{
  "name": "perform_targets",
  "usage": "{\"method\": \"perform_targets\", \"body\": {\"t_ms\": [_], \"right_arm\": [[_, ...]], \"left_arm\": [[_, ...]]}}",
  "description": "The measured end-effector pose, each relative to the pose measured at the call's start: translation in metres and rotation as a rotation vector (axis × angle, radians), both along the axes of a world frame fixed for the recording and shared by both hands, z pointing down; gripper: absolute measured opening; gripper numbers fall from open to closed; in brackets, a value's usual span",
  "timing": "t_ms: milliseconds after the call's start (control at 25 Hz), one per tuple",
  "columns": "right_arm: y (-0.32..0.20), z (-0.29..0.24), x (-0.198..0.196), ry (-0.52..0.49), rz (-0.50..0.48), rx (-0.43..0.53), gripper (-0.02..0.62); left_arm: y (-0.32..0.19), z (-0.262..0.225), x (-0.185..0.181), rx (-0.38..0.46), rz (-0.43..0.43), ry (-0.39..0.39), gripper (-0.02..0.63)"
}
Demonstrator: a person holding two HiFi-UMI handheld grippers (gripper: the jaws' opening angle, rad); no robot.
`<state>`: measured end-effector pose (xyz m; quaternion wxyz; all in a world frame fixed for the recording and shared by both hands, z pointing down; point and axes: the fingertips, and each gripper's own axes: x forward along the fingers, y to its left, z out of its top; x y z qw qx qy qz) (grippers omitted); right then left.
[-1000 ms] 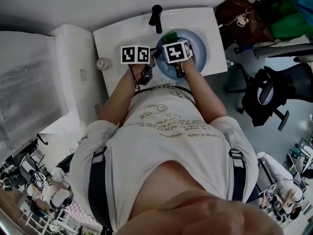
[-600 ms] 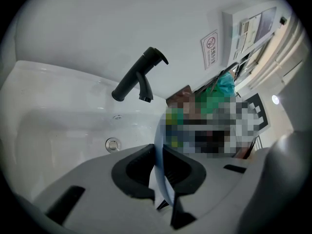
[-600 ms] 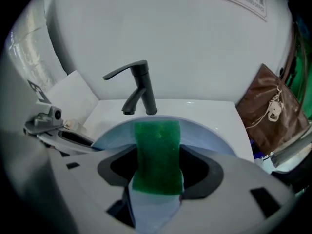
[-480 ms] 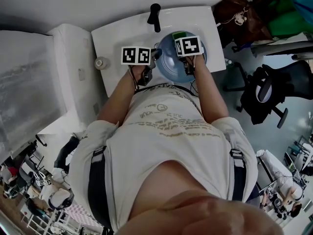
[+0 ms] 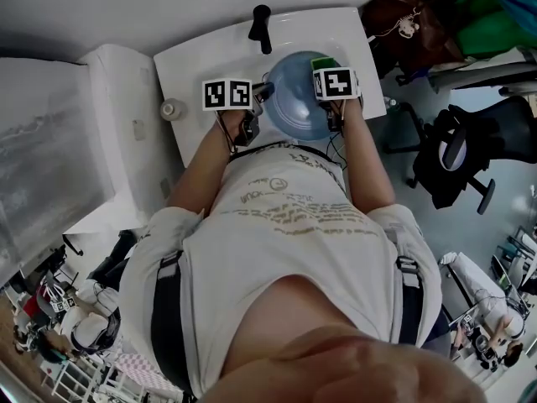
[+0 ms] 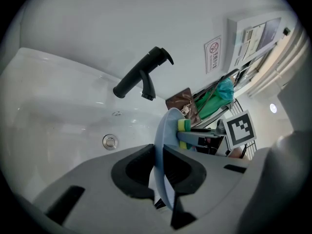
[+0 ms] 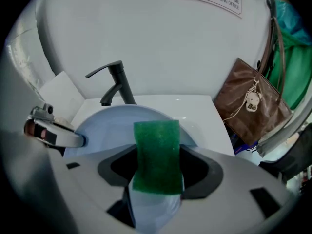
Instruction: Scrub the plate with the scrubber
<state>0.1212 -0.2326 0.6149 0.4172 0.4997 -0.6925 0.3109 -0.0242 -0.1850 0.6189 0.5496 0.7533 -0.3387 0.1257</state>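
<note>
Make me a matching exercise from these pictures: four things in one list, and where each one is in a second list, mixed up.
Things:
1. plate
2. scrubber
3. black faucet
4. brown bag

Places:
A. at the back of the sink
B. clamped by its edge in the left gripper
C. off to the right of the sink
D. between the jaws of the right gripper

Pairs: 1-B, 2-D, 3-A, 4-C
</note>
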Motion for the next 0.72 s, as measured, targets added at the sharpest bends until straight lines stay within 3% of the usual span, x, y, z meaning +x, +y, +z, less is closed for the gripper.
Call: {"method": "perform_targets", "body": {"t_ms": [320, 720], "right_arm": [[0.016, 0.004, 0.011, 0.058, -0.042, 0.013, 0.262], [0.044, 0.007, 0.018, 0.166, -0.102, -0.027, 0.261]], "left_arm": [[-0.003, 0.002, -0.004, 0.004, -0.032, -0.014, 0.043], [-0.016, -0.002, -0.02, 0.034, -0.137, -0.02, 0.043]]}}
